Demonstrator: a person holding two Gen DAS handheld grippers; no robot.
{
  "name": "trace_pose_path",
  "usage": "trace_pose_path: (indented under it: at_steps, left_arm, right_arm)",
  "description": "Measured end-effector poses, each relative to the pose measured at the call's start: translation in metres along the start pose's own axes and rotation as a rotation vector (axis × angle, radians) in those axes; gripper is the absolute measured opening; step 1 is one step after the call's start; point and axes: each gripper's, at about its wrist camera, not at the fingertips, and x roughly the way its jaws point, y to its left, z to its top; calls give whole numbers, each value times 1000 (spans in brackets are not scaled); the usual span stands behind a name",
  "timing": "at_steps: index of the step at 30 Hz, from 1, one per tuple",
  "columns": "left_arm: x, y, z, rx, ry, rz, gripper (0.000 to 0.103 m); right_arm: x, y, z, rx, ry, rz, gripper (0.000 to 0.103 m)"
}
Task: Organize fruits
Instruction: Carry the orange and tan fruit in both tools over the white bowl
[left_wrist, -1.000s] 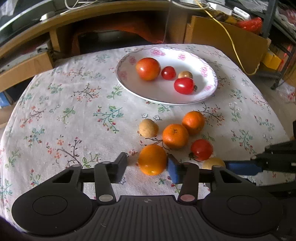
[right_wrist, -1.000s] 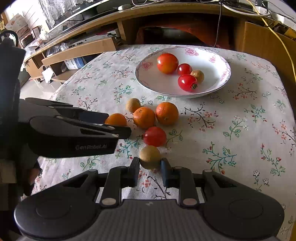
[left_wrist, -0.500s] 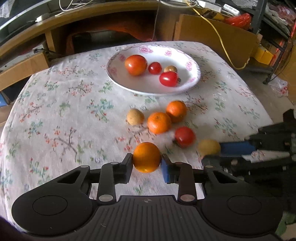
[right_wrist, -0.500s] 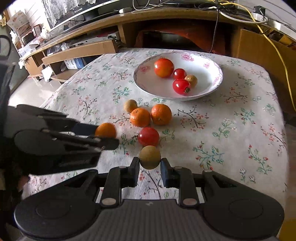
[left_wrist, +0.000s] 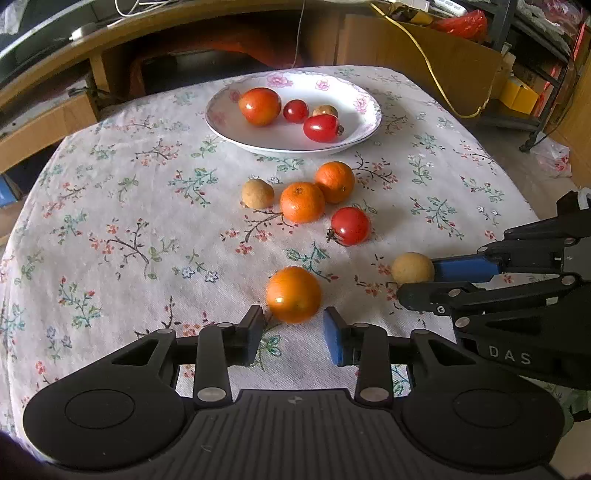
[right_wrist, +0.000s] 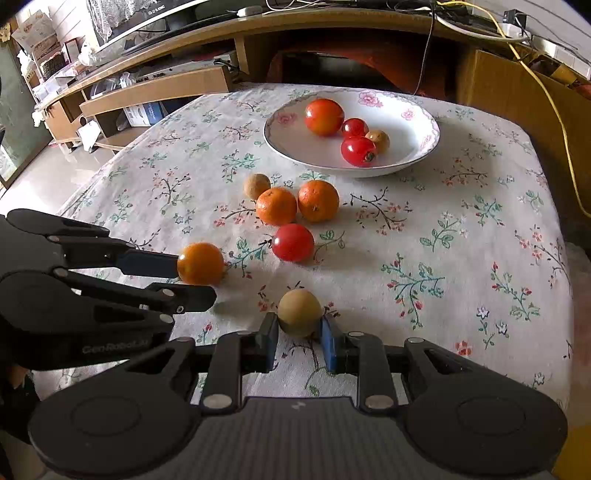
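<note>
My left gripper (left_wrist: 293, 321) is shut on an orange (left_wrist: 293, 295), pinched at the very tips with most of it ahead of the pads. The right wrist view shows this orange (right_wrist: 200, 264) at the end of the left gripper (right_wrist: 195, 280). A small tan fruit (right_wrist: 299, 312) is squeezed between the pads of my right gripper (right_wrist: 299, 328). The same tan fruit (left_wrist: 413, 267) and right gripper (left_wrist: 417, 282) appear at the right of the left wrist view. A white flowered plate (left_wrist: 362, 107) at the back holds a big tomato (left_wrist: 259, 106), two small tomatoes and a tan fruit.
Loose on the flowered cloth (left_wrist: 129, 221) lie two oranges (left_wrist: 302, 202) (left_wrist: 334, 181), a red tomato (left_wrist: 350, 226) and a tan fruit (left_wrist: 258, 193), between the grippers and the plate. Behind the table stands a wooden desk (left_wrist: 48, 122). A cardboard panel with a yellow cable (left_wrist: 432, 70) is at the back right.
My left gripper closed on the orange and raised it. The orange has since shifted forward to the fingertips. My right gripper has kept hold of the tan fruit and lifted slightly.
</note>
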Motion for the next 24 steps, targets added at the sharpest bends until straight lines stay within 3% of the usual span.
trace_pose_path:
  at_steps: [8,12,20,24]
  left_arm:
    - [2,3,5,-9,-21,-1,58]
    - [7,1,5,7,-7,0,57]
    - [5,4,4,4,-1,-2,42]
    - [2,1,2,14,3,-4,40]
  right_arm:
    - [3,-3,3,9,-3,22,29]
    - [5,-2,5,0,-2,18,29]
    - [6,4,6,-26,12,-15,27]
    - [2,6,6,-22,15,-34,27]
